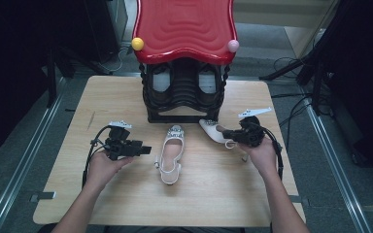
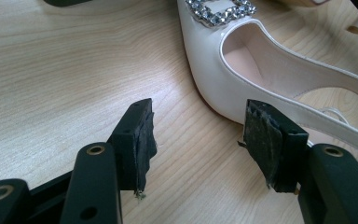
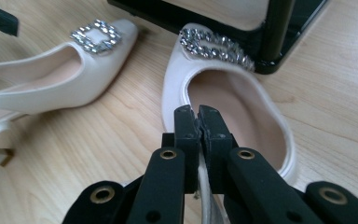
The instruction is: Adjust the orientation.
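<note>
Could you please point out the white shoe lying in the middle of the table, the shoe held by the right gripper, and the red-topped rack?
Middle shoe (image 1: 171, 151), high view, insole.
Held shoe (image 3: 242, 107), right gripper view, insole.
Rack (image 1: 184, 24), high view, red top.

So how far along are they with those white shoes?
Early on. Both white shoes are on the table, none placed on the black rack in front. The right tongs are shut on the back strap of the right shoe. The left tongs stand open beside the left shoe, not yet gripping it. Both shoes look left to stow.
</note>
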